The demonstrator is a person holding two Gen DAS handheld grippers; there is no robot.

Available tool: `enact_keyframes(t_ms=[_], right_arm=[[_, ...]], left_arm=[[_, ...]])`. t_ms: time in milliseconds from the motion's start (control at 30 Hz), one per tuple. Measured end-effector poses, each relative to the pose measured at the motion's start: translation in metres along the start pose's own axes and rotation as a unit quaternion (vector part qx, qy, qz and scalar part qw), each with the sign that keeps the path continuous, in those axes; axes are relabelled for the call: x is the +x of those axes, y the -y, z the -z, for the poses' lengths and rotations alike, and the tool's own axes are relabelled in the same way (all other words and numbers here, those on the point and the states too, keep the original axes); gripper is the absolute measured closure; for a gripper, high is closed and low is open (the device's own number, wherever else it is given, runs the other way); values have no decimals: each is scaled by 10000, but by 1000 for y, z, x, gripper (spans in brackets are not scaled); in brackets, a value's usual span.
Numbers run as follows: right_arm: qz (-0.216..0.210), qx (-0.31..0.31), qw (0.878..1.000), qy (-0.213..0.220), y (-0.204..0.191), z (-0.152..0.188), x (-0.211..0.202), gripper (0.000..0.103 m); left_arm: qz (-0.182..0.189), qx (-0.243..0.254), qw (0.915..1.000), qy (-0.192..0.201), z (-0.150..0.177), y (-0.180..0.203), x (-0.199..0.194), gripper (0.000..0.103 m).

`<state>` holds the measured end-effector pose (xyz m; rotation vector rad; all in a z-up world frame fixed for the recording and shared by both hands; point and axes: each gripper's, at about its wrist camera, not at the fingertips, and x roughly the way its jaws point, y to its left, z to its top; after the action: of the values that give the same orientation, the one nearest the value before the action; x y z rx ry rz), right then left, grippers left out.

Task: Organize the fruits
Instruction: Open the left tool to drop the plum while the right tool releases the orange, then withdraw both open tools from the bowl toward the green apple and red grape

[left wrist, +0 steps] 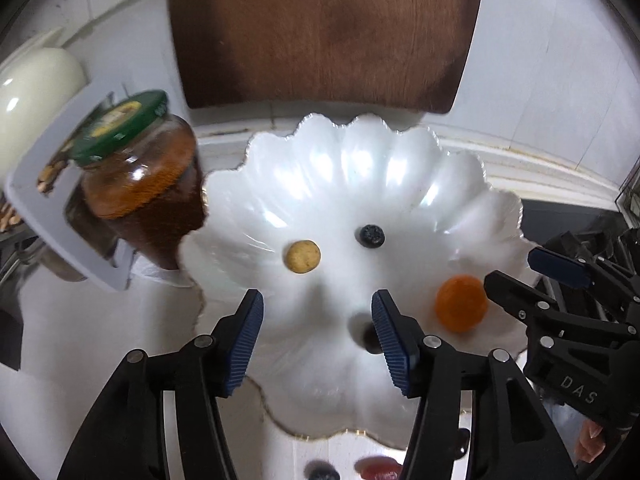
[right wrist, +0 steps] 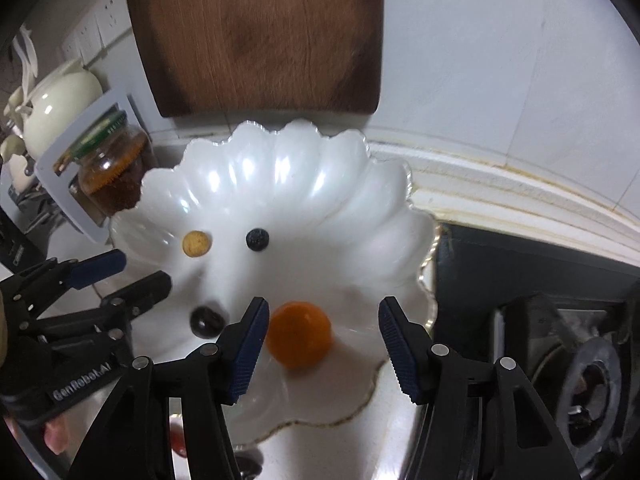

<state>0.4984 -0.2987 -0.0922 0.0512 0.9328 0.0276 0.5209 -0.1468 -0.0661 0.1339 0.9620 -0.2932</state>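
The orange fruit (right wrist: 299, 333) lies on the scalloped white dish (right wrist: 280, 184), just inside the right gripper's (right wrist: 322, 344) left finger. That gripper and the left gripper (left wrist: 318, 340) both stand half open, holding nothing. The fruit looks light, soft and prone to roll; a gentle pinch across its middle suits it. The glossy dish looks slippery, on a pale counter (left wrist: 80, 328) against a white wall (right wrist: 500, 60).

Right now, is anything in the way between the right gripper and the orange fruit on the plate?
Nothing visible. The right gripper is open, and the orange fruit lies on the white plate between its fingers, close to one pad.
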Motion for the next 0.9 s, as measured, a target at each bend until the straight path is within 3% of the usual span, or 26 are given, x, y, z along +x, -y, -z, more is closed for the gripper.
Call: enact_keyframes(t_ms=[433,900], right_arm=[[-108,-124,9965,823,-5,15,-83,45],[-266,-176,9879,1519,-1,56,-163,45]], left_arm=[[23,16,9965,839,21,11,-94,44],[79,141,9890,1473,63,33,-173,43]])
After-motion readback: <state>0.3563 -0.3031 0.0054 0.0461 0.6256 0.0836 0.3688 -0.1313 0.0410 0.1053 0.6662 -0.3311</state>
